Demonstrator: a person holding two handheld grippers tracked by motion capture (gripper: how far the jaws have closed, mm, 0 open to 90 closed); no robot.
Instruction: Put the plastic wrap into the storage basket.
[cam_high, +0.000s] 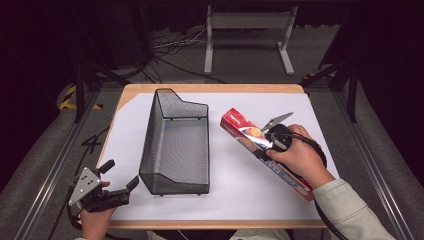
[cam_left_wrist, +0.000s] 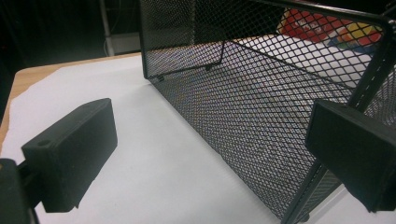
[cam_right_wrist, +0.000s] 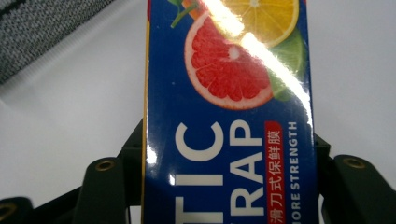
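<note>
Nearest you, your left gripper (cam_high: 120, 181) is hovering at the front left corner of the worktop (cam_high: 210, 89), jaws spread wide and holding nothing. In the left gripper view the near corner of the black mesh basket (cam_left_wrist: 261, 121) is standing between its two jaws, not touching either. The basket (cam_high: 176, 150) is sitting on the white sheet (cam_high: 125, 145) that is covering the worktop, running away from you.

Farther out on the right, your right gripper (cam_high: 267, 145) is closing across the long box of plastic wrap (cam_high: 250, 137). In the right gripper view the box (cam_right_wrist: 229, 116) is filling the gap between the jaws, which are pressing its two long sides. The box is lying diagonally on the sheet, well apart from the basket.
</note>
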